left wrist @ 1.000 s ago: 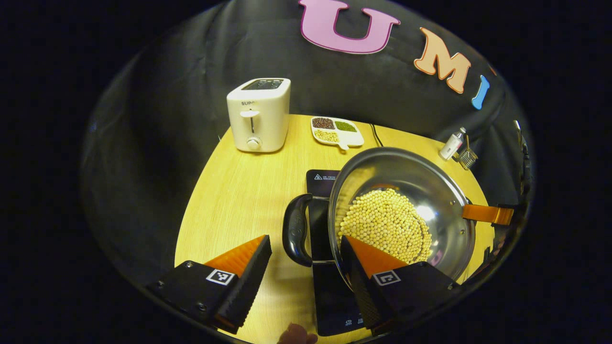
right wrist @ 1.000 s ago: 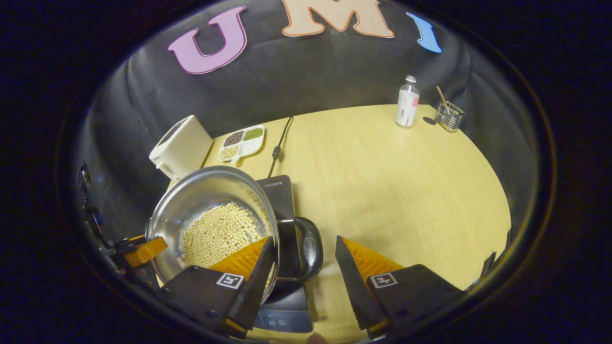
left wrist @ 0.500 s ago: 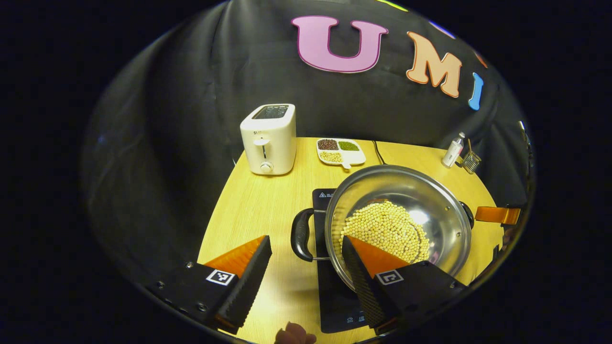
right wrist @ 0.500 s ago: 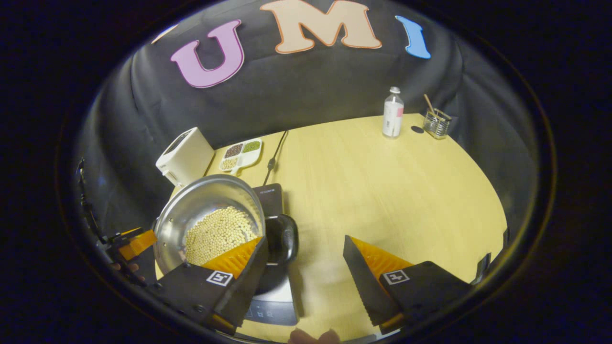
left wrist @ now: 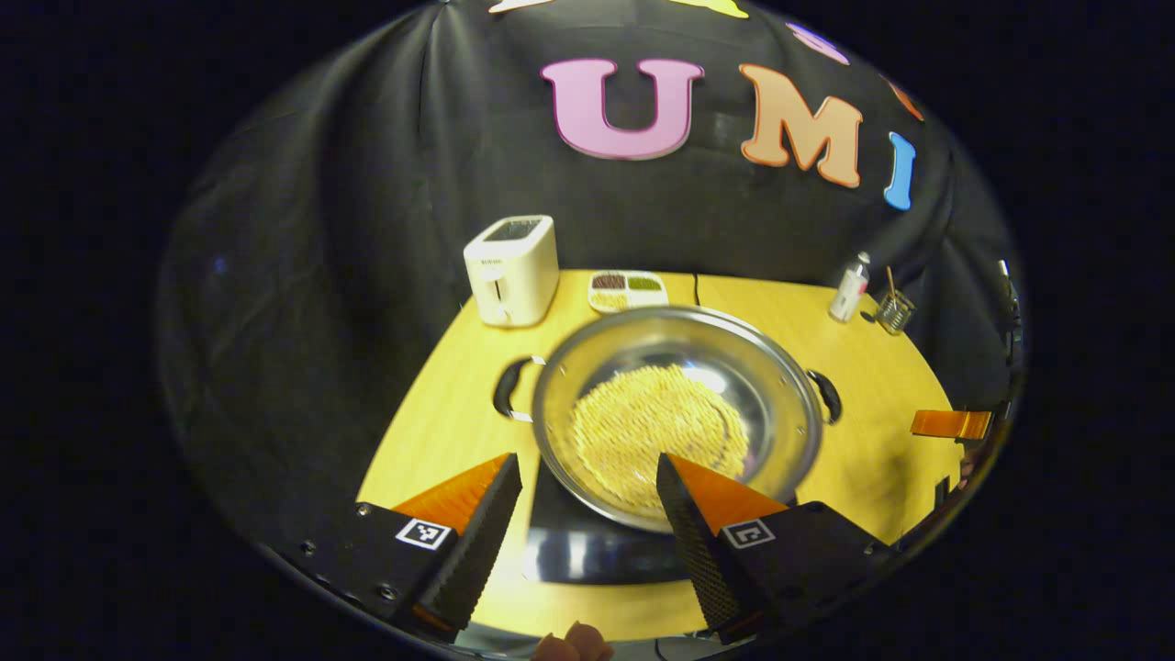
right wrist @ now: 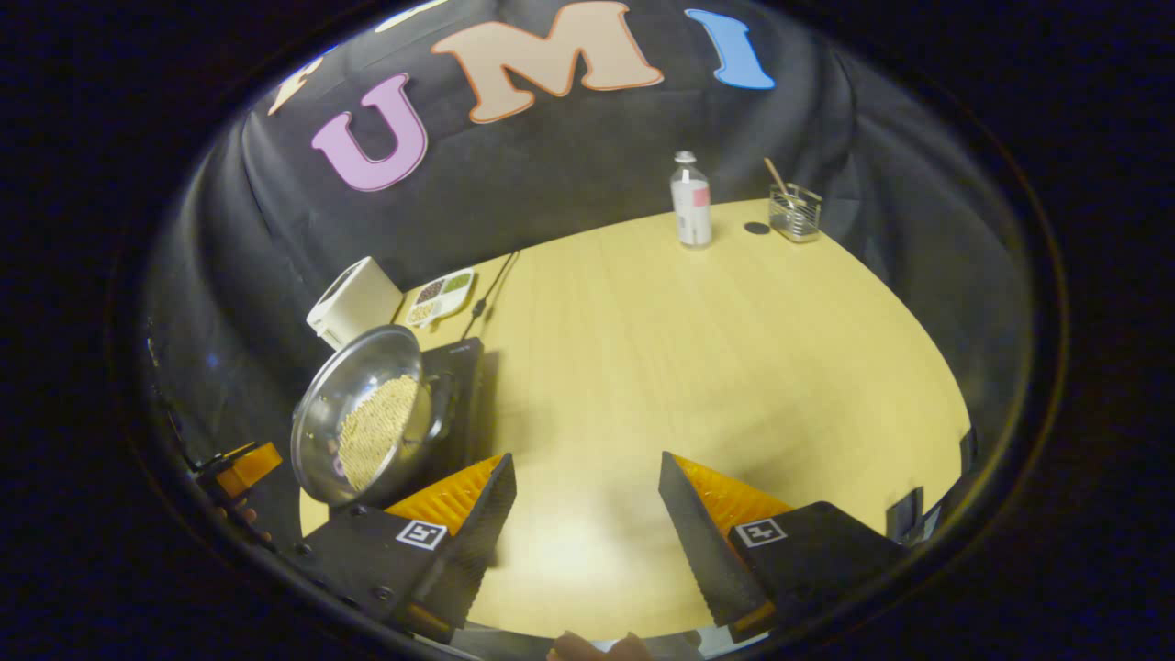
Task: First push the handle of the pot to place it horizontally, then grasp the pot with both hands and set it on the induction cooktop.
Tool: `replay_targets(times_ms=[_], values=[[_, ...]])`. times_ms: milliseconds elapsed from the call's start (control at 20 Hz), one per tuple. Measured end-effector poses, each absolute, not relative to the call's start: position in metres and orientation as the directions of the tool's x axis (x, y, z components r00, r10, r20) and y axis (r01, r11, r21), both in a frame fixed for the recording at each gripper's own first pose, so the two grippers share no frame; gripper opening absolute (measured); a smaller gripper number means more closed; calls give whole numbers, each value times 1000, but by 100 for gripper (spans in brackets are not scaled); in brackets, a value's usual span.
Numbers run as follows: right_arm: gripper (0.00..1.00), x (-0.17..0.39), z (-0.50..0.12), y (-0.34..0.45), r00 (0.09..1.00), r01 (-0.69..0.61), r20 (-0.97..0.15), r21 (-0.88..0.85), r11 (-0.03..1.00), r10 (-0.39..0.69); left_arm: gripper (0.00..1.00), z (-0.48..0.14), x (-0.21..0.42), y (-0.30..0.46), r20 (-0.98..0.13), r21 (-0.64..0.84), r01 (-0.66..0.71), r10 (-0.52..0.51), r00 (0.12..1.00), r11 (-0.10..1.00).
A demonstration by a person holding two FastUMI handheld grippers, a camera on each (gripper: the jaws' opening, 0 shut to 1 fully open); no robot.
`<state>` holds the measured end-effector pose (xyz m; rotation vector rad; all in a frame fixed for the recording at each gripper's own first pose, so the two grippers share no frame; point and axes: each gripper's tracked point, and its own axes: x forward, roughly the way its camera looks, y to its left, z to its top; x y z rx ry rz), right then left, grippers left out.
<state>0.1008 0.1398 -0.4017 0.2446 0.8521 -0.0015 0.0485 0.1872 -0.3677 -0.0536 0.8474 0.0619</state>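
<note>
Wide steel pot (left wrist: 677, 415) of pale beans sits centre frame on the black induction cooktop (left wrist: 587, 551), both grippers spread and empty; likely heavy, slick-walled, spill-prone, so best held by its two black side handles (left wrist: 508, 387).

Shiny metal pot (left wrist: 780, 386) (mirror-like); matt wood-grain table (right wrist: 734, 349).

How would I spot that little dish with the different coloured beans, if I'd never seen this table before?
Start at the white toaster at the back of the yellow table, by the black cloth wall. Right beside it, just behind the big steel pot of pale beans, lies a small white divided dish. Its compartments hold dark, green and pale beans, which nothing else on the table has.
</note>
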Motion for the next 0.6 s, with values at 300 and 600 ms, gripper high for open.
replay_targets(times_ms=[300,600], values=[[94,26,-434,70,590,118,-797,246,962,132,92,-394,-35,72,-823,-47,-71,1,569,996],[97,33,-376,16,697,145,-712,264,953,91,94,-334,-6,16,-750,-88,-65,-23,661,994]])
